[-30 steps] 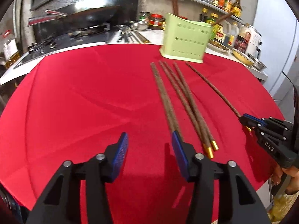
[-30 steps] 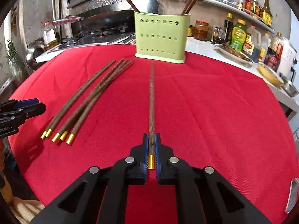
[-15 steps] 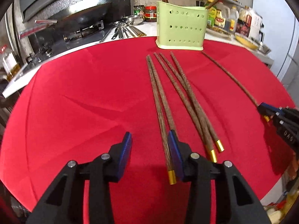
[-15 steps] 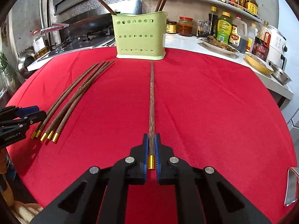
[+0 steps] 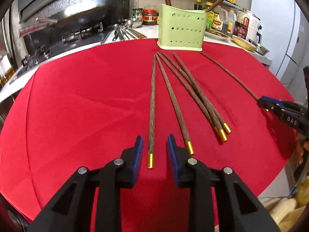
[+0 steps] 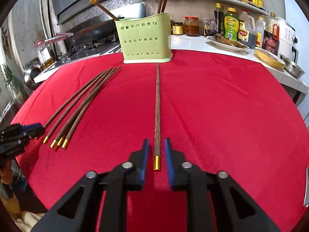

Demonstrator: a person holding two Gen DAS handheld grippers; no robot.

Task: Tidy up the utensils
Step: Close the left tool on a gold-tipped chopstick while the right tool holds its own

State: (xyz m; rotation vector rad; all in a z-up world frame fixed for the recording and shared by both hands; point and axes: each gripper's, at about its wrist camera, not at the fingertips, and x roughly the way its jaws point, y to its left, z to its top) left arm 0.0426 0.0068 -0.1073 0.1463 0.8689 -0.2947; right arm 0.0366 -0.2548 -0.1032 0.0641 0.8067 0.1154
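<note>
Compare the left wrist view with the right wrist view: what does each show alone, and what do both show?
Only the left wrist view shows the open left gripper straddling the leftmost gold-capped brown wooden chopstick.

Only the right wrist view shows the open right gripper straddling the lone chopstick's gold cap, plus the oblong plate of food.

Both show the perforated pale green utensil holder, the red tablecloth and the yellow bowl.

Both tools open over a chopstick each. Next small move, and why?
Probably shut the left tool on the leftmost chopstick: its gold tip lies between the open jaws. The right tool likewise straddles the lone chopstick, ungripped. The green holder waits beyond.
</note>
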